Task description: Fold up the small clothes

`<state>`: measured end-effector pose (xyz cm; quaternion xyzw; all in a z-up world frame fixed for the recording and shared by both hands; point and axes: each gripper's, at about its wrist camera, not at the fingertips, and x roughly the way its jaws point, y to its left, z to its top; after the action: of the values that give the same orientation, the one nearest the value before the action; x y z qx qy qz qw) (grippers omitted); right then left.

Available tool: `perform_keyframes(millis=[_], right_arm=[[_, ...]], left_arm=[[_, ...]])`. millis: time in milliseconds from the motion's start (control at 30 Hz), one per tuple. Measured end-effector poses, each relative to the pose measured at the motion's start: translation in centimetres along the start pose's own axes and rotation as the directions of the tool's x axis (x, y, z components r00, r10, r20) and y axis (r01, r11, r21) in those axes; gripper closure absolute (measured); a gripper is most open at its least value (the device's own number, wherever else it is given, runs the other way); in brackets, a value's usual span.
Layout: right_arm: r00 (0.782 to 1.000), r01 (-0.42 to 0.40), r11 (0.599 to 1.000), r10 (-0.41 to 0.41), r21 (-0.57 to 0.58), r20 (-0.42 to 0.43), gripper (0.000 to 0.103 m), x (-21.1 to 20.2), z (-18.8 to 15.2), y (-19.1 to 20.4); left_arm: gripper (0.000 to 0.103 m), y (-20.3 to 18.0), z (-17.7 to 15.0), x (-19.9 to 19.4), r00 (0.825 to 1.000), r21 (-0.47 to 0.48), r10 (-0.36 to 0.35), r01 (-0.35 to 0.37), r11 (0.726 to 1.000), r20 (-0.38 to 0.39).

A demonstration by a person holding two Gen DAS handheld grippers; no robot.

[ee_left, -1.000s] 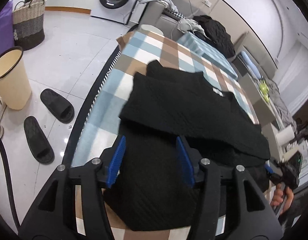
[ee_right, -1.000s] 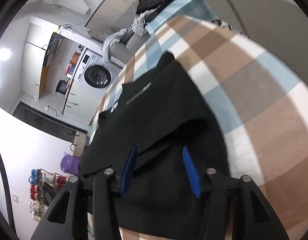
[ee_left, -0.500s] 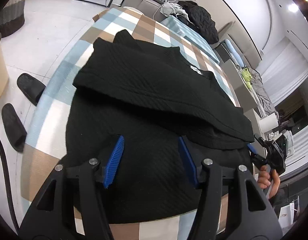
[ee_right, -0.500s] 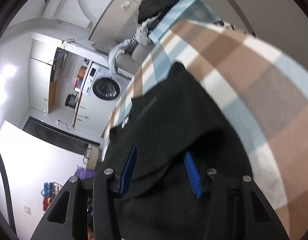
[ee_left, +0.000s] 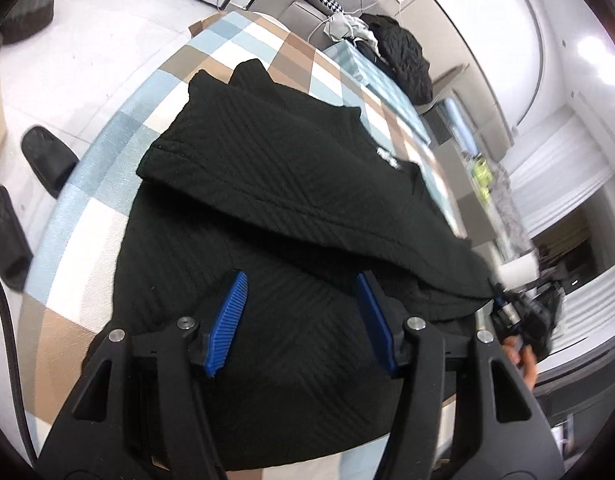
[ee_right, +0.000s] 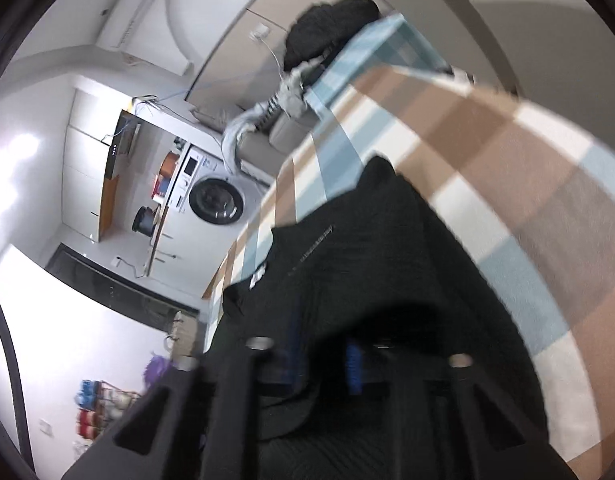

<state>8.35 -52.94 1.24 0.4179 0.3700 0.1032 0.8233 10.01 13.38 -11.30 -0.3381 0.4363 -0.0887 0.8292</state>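
A black ribbed knit top [ee_left: 307, 184] lies on the checked table cloth [ee_left: 107, 168], with one part folded across its body. My left gripper [ee_left: 301, 284] hovers over the near part of the top, open, its blue pads [ee_left: 231, 312] apart and nothing pressed between them. In the right wrist view the top [ee_right: 367, 272] shows a short zip and a white label. My right gripper [ee_right: 323, 354] is blurred and shut on the black fabric at the near edge. From the left wrist view, that right gripper [ee_left: 507, 312] sits at the top's right corner, with fingers of a hand below it.
Two black slippers [ee_left: 47, 156] lie on the white floor left of the table. A dark pile of clothes [ee_left: 403, 56] rests on a sofa beyond the far end. A washing machine [ee_right: 215, 200] stands against the far wall. The table cloth [ee_right: 507, 184] runs bare to the right.
My right gripper's jaws have closed on the top's near edge. The left gripper has sunk a little toward the top and tilted, still open.
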Motion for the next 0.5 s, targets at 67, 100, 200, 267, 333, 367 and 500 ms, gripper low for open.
perform_keyframes(millis=[67,100,200,267,333,367,500], right_arm=[[1.000,0.003,1.000,-0.003,-0.016,0.011,0.097,-0.3,0.1,0.4],[1.000,0.004,1.000,-0.004,-0.016,0.013,0.097,-0.3,0.4,0.6],[1.000,0.001,1.000,-0.001,-0.024,0.009,0.097,-0.2,0.5,1.0],[1.000,-0.004,1.000,0.004,-0.030,-0.002,0.097,-0.1,0.5,1.1],[1.000,-0.008,1.000,0.008,-0.029,-0.005,0.097,-0.2,0.4,1.1],[1.000,-0.015,0.999,0.015,-0.028,-0.003,0.097,-0.1,0.4,1.2],[0.999,-0.036,0.999,0.036,-0.022,0.010,0.097,-0.4,0.4,1.1]], left_arm=[[0.048,0.6,0.5,0.3,1.000,-0.029,-0.026,0.026,0.999,-0.002],[0.048,0.9,0.7,0.4,0.999,-0.046,-0.032,0.031,0.998,-0.005],[0.046,1.7,1.1,0.9,0.997,-0.085,-0.071,0.071,0.994,-0.006],[0.045,1.9,1.6,1.4,0.996,-0.085,-0.088,0.088,0.992,0.003],[0.044,1.9,2.2,2.1,0.996,-0.087,-0.092,0.093,0.992,0.013],[0.043,1.8,2.4,2.4,0.996,-0.089,-0.092,0.093,0.992,0.018],[0.043,1.3,3.9,3.6,0.996,-0.122,-0.065,0.072,0.990,0.063]])
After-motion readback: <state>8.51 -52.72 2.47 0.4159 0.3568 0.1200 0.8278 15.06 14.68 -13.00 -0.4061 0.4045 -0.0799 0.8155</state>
